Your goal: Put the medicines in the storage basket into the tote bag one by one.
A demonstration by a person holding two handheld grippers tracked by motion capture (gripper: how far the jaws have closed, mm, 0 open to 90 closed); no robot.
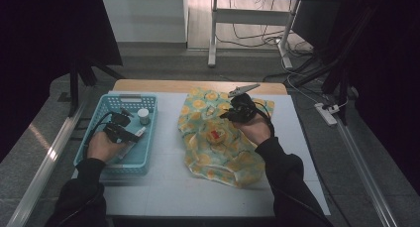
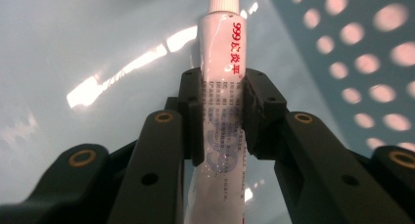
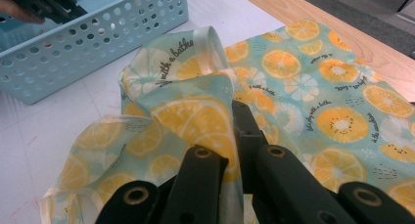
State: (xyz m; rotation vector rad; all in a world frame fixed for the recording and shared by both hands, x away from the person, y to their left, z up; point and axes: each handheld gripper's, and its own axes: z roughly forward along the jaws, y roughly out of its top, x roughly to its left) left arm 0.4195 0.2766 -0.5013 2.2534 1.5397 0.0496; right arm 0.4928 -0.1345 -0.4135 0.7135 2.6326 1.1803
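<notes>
A white tube (image 2: 222, 62) with red print and a ribbed white cap lies in the light blue basket (image 1: 148, 155). My left gripper (image 2: 222, 111) is shut on the tube's middle, with both pads pressing its sides. From above, the left gripper (image 1: 130, 134) reaches into the basket from the near left. A teal bag printed with orange slices (image 1: 218, 142) lies crumpled on the white mat. My right gripper (image 3: 235, 136) is shut on a raised fold of this bag (image 3: 337, 121), holding that edge up. In the high view the right gripper (image 1: 233, 113) sits over the bag's far part.
A small jar with a white lid (image 1: 143, 116) stands in the basket's far half. The perforated basket wall (image 3: 98, 43) is to the left of the bag. The wooden table edge (image 1: 198, 85) runs along the far side, beyond the mat.
</notes>
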